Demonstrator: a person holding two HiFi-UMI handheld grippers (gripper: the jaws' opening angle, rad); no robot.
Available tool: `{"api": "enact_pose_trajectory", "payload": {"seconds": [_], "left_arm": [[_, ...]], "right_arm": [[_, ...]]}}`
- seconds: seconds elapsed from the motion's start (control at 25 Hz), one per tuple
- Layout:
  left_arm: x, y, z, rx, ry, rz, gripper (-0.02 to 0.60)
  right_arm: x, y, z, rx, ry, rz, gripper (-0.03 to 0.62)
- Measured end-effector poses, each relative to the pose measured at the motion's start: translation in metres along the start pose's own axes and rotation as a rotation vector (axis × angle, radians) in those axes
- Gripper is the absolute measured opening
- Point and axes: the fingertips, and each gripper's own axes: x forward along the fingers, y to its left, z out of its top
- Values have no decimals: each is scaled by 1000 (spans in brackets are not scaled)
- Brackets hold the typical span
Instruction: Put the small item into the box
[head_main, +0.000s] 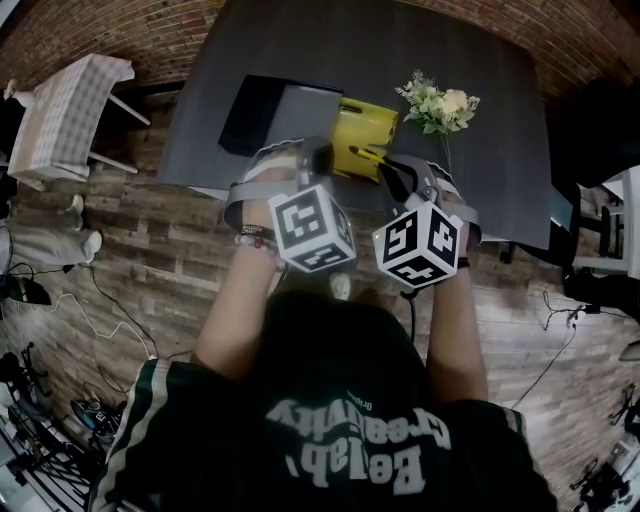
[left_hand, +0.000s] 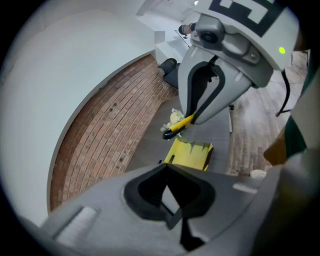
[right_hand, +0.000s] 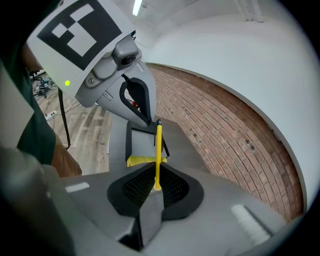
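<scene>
A yellow box stands open on the dark grey table; it also shows in the left gripper view and in the right gripper view. My right gripper is shut on a thin yellow pen with a black tip, held just over the box's near edge. From the left gripper view the pen sticks out of the right gripper above the box. My left gripper hovers beside the box with its jaws shut and nothing in them.
A flat black lid or tray lies left of the box. A small bunch of flowers stands to its right. A chair with checked fabric is off the table's left, on the wooden floor.
</scene>
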Motion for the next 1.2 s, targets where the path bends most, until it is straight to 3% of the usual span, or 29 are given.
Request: {"api": "enact_pose_trajectory", "payload": {"seconds": [0.64, 1.2], "left_arm": [[78, 53, -24, 36, -43, -100, 0], [116, 52, -19, 57, -98, -172, 2]], "right_arm": [[83, -35, -2, 91, 125, 15, 34], [107, -37, -24, 156, 223, 4, 34]]}}
